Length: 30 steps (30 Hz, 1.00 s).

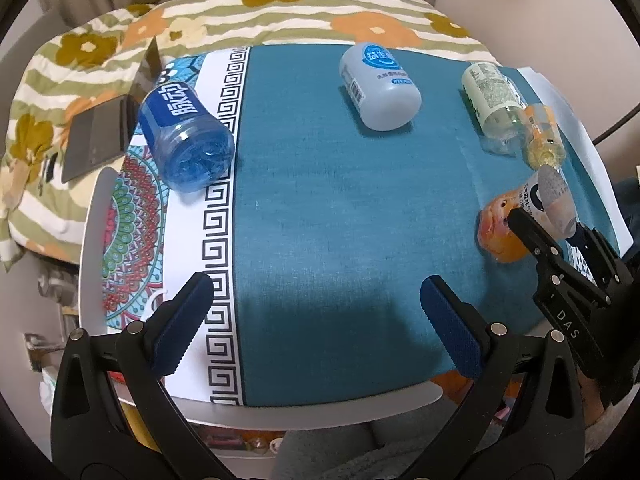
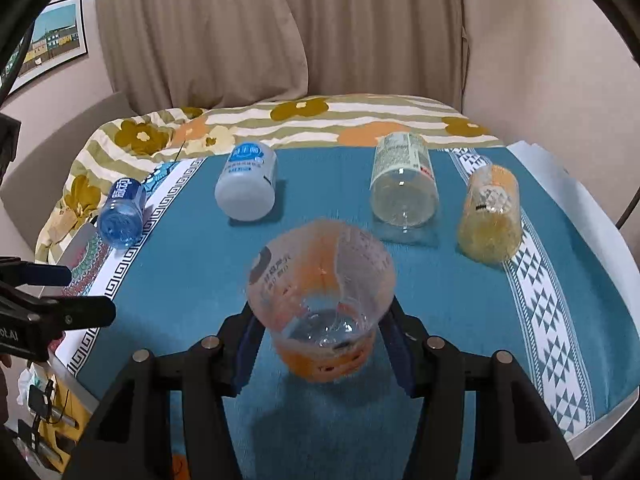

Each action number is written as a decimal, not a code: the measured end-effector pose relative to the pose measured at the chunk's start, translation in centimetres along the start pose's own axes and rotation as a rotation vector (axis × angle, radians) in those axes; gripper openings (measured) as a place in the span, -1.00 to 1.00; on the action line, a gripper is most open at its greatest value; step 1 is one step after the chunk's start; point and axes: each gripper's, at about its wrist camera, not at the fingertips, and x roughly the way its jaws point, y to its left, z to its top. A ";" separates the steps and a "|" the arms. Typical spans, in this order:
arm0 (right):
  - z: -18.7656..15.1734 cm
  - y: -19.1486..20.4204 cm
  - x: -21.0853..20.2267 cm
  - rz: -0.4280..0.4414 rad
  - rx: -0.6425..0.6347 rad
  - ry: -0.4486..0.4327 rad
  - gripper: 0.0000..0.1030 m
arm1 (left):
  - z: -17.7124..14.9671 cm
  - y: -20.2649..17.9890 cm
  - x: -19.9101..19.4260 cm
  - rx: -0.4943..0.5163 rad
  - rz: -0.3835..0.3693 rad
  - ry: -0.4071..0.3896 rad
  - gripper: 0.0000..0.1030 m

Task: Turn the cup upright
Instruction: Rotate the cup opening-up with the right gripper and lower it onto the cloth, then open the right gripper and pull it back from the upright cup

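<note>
The orange cup [image 2: 320, 304], thin clear ribbed plastic, sits pinched between the right hand-held gripper [image 2: 322, 344] pads just above the teal cloth surface [image 2: 192, 280], mouth tilted up and away; it looks nearly upright. The left hand-held gripper [image 1: 316, 320] hangs spread, well apart; 4 bottles lie beyond

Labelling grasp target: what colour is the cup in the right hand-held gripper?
Translucent orange plastic cup, clearest in the right wrist view.

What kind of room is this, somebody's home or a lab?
Most likely a home, perhaps a bedroom: a flowered quilt lies behind the small table, curtains hang at the back, and a framed picture is on the wall.
</note>
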 end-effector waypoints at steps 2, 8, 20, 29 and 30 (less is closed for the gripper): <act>0.1 0.0 0.0 0.007 -0.002 0.000 0.00 | -0.1 0.0 -0.1 -0.005 0.001 -0.003 1.00; 0.1 -0.3 0.2 0.016 0.010 0.012 0.65 | -0.6 -0.3 -1.0 -0.023 0.018 -0.021 1.00; 3.8 -3.1 -5.1 0.073 -0.046 0.039 1.00 | -0.2 -3.0 -8.4 -0.085 0.042 -0.150 1.00; 7.9 -7.2 -11.7 0.038 -0.041 0.143 1.00 | -0.5 -7.0 -14.0 -0.105 0.053 -0.246 1.00; 7.9 -7.5 -12.1 0.030 -0.043 0.151 1.00 | -0.5 -7.4 -14.2 -0.107 0.054 -0.247 1.00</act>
